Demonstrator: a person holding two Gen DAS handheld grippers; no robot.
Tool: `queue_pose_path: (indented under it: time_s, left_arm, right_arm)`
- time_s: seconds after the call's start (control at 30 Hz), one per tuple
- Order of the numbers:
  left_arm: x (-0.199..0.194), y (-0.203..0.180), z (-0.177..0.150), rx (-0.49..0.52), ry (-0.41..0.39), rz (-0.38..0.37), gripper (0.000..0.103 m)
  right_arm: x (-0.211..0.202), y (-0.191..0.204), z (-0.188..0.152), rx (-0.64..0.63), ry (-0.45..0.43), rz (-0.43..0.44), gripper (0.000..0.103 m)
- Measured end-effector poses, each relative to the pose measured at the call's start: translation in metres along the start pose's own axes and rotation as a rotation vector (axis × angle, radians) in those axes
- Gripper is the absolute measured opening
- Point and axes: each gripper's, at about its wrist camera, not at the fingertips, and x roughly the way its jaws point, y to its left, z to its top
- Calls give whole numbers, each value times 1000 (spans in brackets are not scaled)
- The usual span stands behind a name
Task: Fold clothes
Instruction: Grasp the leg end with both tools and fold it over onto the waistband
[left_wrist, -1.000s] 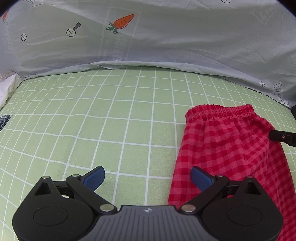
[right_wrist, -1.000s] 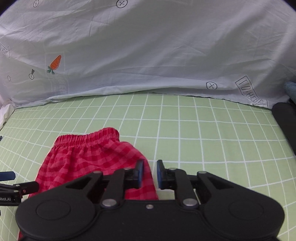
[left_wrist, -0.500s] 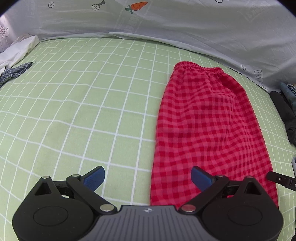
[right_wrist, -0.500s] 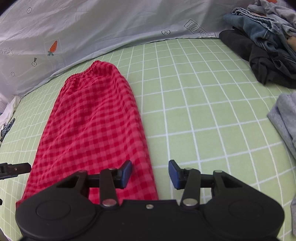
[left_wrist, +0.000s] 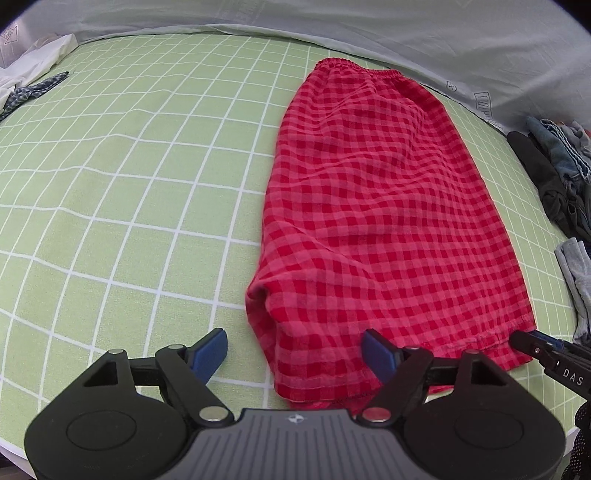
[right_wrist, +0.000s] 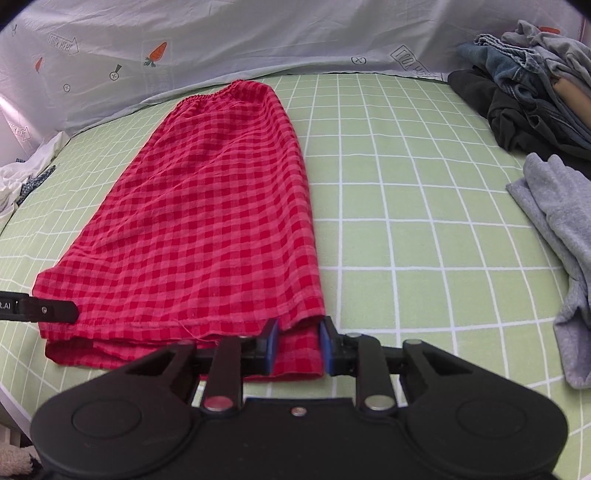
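Note:
Red checked trousers (left_wrist: 369, 203), doubled lengthwise, lie flat on the green grid sheet (left_wrist: 129, 184), elastic waistband far, hem near. My left gripper (left_wrist: 295, 347) is open wide over the hem's near left corner, nothing between its fingers. In the right wrist view the trousers (right_wrist: 214, 206) run away to the upper left. There my right gripper (right_wrist: 297, 332) straddles the hem's near right corner, jaws narrowed but still apart, with cloth lying between them. The left gripper's finger (right_wrist: 55, 310) shows at the hem's left end.
A pile of dark and denim clothes (right_wrist: 535, 92) sits at the far right, with a grey garment (right_wrist: 554, 221) nearer. White and dark checked cloth (left_wrist: 33, 70) lies at the far left. A pale printed sheet (right_wrist: 258, 37) rises behind. The bed edge runs close below both grippers.
Both grippers have drawn back from the waistband end to the near hem. The right gripper opened along the way, then narrowed around the hem corner. The left stayed open.

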Motion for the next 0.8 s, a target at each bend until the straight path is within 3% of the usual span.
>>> queue_pose_path:
  time_s: [0.03, 0.1, 0.17, 0.3, 0.43, 0.8]
  left_arm:
    - [-1, -1, -1, 8, -1, -8, 71]
    - [-2, -4, -4, 24, -2, -23, 52]
    - [-4, -7, -7, 40, -3, -38, 13]
    - [-11, -11, -8, 71, -18, -62, 10]
    - [-30, -6, 4, 60, -83, -94, 9]
    - [-45, -3, 70, 3, -205, -112, 9]
  right_arm:
    - [-1, 2, -1, -15, -6, -7, 15]
    - [-1, 4, -3, -25, -15, -8, 5]
    - [-2, 5, -5, -18, -15, 3, 2]
    - [-13, 7, -6, -1, -38, 13, 1]
    - [-33, 5, 3, 38, -105, 37, 1]
    - [-37, 11, 55, 77, -234, 75, 1]
